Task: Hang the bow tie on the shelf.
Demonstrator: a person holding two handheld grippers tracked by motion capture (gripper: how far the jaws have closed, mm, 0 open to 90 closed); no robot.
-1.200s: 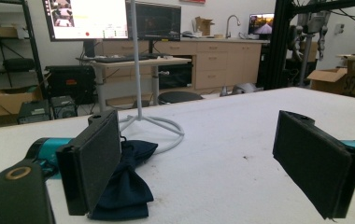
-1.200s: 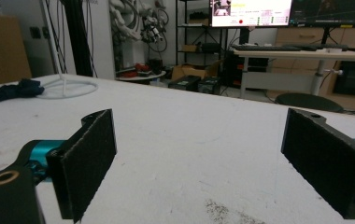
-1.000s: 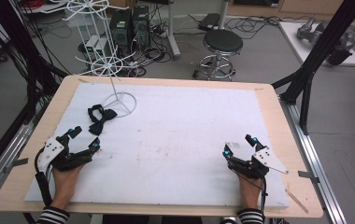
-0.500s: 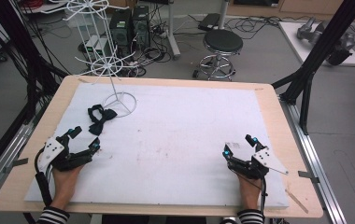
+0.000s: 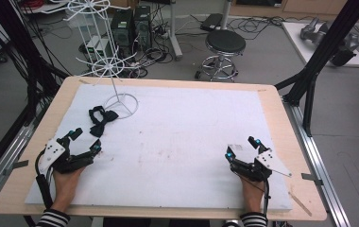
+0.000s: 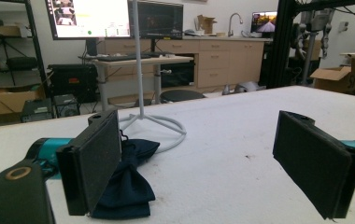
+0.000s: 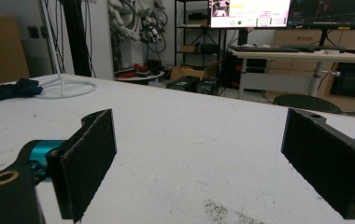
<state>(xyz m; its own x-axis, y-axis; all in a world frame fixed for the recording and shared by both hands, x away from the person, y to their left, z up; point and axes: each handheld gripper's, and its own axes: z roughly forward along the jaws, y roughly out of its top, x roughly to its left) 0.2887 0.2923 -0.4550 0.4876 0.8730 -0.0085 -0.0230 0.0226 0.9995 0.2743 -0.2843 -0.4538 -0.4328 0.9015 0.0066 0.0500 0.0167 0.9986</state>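
While half hidden behind one jaw, dark bow tie [image 6: 129, 186], perhaps navy; both grippers wide open, empty.

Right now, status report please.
Both hand-held grippers open, resting on table: left, right. Bow tie ahead of left, untouched. White stand beside it.

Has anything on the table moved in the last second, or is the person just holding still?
Nothing has visibly changed. The left tool rests open on the white mat just short of the dark bow tie, touching nothing. The right tool sits open near the front right. The white wire stand is where it was.
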